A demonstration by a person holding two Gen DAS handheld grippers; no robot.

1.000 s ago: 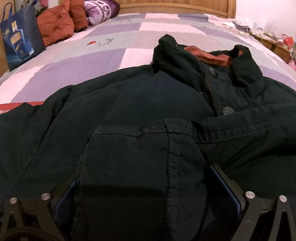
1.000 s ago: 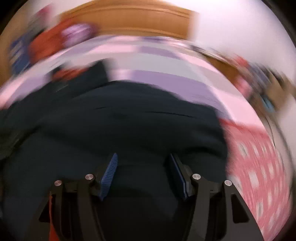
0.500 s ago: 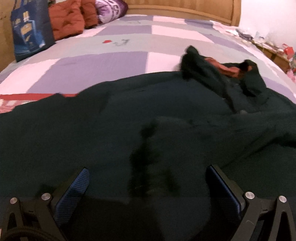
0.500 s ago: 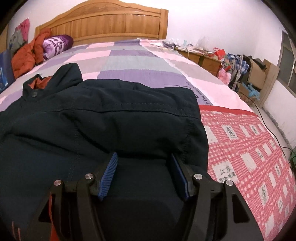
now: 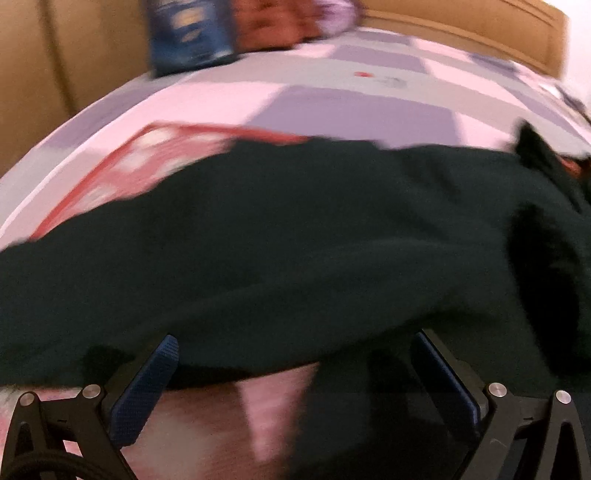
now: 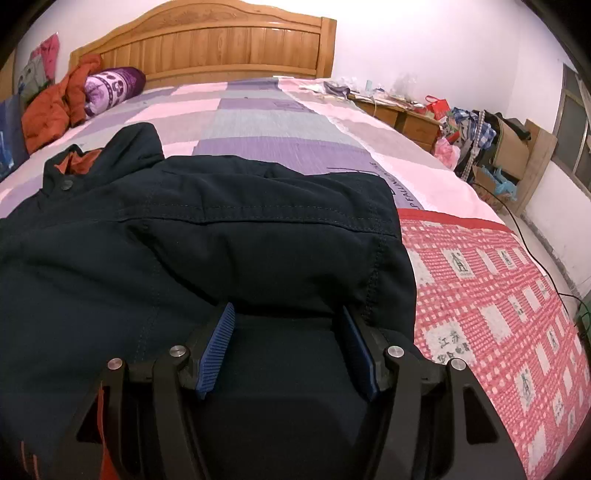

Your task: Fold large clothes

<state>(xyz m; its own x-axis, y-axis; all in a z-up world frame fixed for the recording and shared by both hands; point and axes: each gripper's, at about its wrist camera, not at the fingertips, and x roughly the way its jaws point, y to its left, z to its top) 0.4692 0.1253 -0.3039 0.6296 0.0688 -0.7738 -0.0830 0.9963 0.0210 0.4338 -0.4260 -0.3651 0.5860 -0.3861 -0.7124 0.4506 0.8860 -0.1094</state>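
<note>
Dark, heavy cloth covers most of both views: a large navy jacket (image 6: 207, 236) lies spread across the near part of a bed (image 6: 280, 122), on a patchwork cover of purple, grey and pink squares, with a red-and-white checked blanket (image 6: 491, 295) beside its right edge. The jacket's collar (image 6: 79, 162), lined in rust orange, points toward the wooden headboard (image 6: 221, 48), and a stitched seam runs across the fabric.

The right gripper (image 6: 286, 321) sits low over the jacket's near edge. Its blue-padded fingers (image 6: 218, 343) stand apart with dark cloth lying between them; the pads do not appear to press on it, so the jaws look released.

The left wrist view is blurred. The left gripper (image 5: 295, 354) has its jaws wide apart, at the jacket's near hem (image 5: 258, 362), with pink bedding visible between the fingers; nothing is clamped.

At the head of the bed lie an orange garment (image 6: 51, 107) and a purple patterned pillow (image 6: 112, 85). A blue bag (image 5: 188, 33) stands at the bed's left side. A cluttered wooden nightstand (image 6: 406, 118) stands right of the bed.
</note>
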